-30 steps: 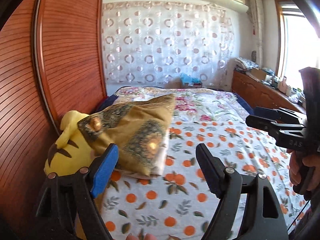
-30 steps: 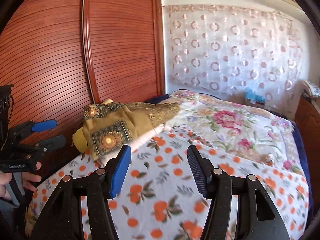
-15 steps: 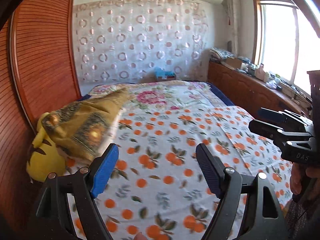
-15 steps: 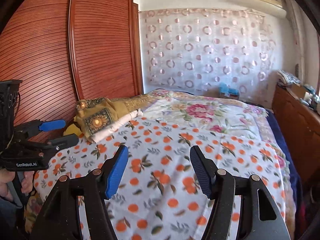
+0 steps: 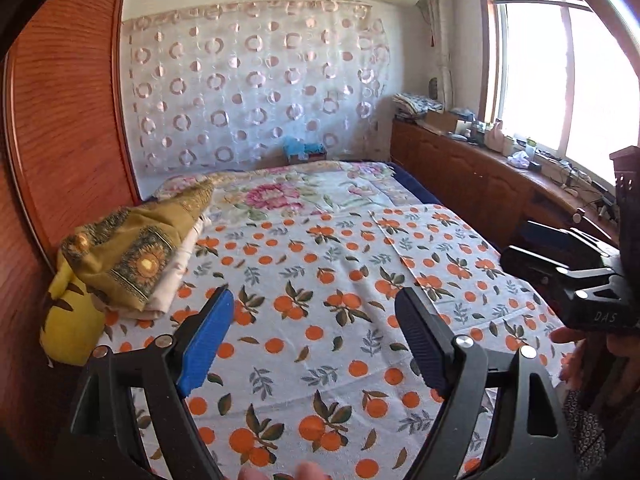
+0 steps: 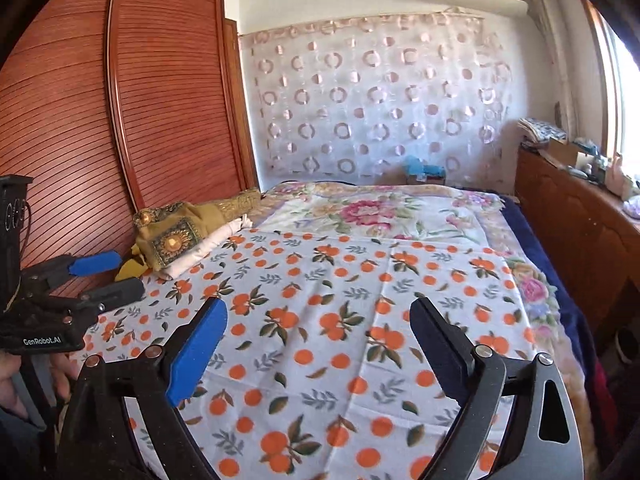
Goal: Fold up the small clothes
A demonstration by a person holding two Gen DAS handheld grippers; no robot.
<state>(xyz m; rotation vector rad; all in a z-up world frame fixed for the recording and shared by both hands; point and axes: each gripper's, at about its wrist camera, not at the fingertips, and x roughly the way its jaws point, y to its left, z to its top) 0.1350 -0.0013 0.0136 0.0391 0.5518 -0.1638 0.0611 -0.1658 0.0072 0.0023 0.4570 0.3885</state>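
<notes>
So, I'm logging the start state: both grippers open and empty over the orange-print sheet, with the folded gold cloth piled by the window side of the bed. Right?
Not quite. The folded gold cloth lies by the wooden wardrobe, opposite the window; the left wrist view shows it. The left gripper and right gripper are open and empty over the orange-print sheet.

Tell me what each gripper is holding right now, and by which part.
Nothing is held. The left gripper and right gripper both hang with jaws open above the orange-print cloth, gripping no part of it.
</notes>
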